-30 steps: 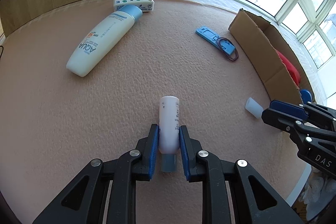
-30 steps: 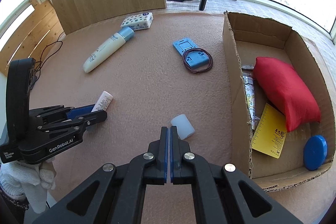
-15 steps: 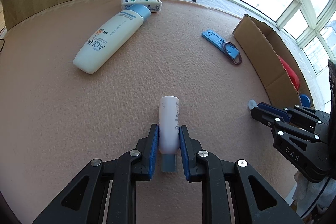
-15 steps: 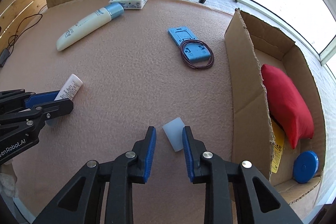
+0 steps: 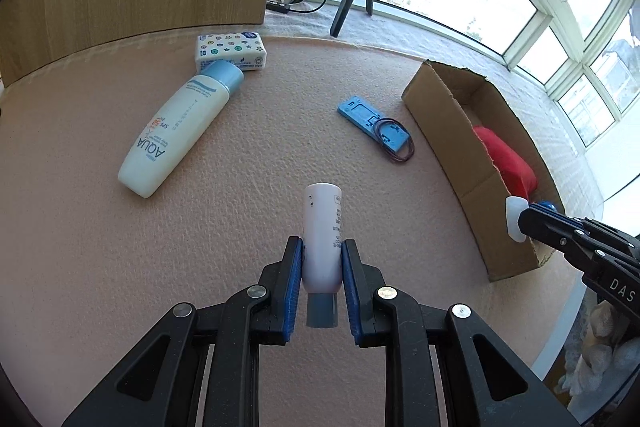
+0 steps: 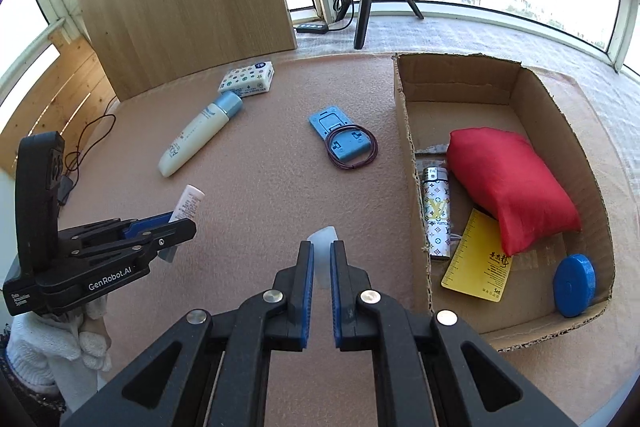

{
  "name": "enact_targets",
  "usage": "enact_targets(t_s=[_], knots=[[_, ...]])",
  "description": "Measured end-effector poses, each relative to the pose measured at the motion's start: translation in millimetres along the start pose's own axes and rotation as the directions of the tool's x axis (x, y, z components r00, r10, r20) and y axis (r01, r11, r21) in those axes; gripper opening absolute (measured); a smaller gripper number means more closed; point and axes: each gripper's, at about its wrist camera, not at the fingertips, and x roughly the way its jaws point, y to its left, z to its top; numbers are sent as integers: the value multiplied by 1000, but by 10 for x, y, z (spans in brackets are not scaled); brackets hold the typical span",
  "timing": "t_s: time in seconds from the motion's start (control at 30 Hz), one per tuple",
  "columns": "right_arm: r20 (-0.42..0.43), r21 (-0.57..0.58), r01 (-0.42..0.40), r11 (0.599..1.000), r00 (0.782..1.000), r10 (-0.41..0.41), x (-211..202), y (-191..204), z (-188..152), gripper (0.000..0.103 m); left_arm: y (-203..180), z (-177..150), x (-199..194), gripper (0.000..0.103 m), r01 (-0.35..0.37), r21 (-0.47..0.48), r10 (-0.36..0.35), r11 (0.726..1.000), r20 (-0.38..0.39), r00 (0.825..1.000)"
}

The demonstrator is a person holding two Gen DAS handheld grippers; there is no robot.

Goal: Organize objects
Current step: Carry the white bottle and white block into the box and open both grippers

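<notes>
My left jaws [image 5: 322,269] clamp a small white tube [image 5: 323,227] by its lower body, grey cap toward me, lifted clear of the pink desk [image 5: 248,163]. My right jaws [image 6: 321,269] have just been closing and now pinch a translucent white cap [image 6: 323,247] between the blue pads, held above the desk just left of the cardboard box [image 6: 404,131]. On the desk lie a sunscreen bottle [image 5: 176,131] touching a tissue pack [image 5: 231,51], and a blue holder [image 6: 340,139] with a wire loop [image 6: 352,149] on it.
</notes>
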Motion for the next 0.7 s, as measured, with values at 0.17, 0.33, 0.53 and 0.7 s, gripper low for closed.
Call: enact_targets(t_s=[0.17,0.33,0.53,0.7], knots=[[55,43,23,999,998,-25,-263,-271,45,7,-449,169,-22,21,56,55,-58,997,19,998],[85,92,66,994,994,-74,-420,-618,24,7,-934,310,65,21,106,106,-108,989,18,994],[90,139,99,985,990,-112,-502,-987,-13,7,-1443,398,178,21,145,154,-149,977,12,989],[94,159,99,982,989,-115,-552,-1186,-32,8,-1743,418,309,21,163,165,-165,973,0,986]])
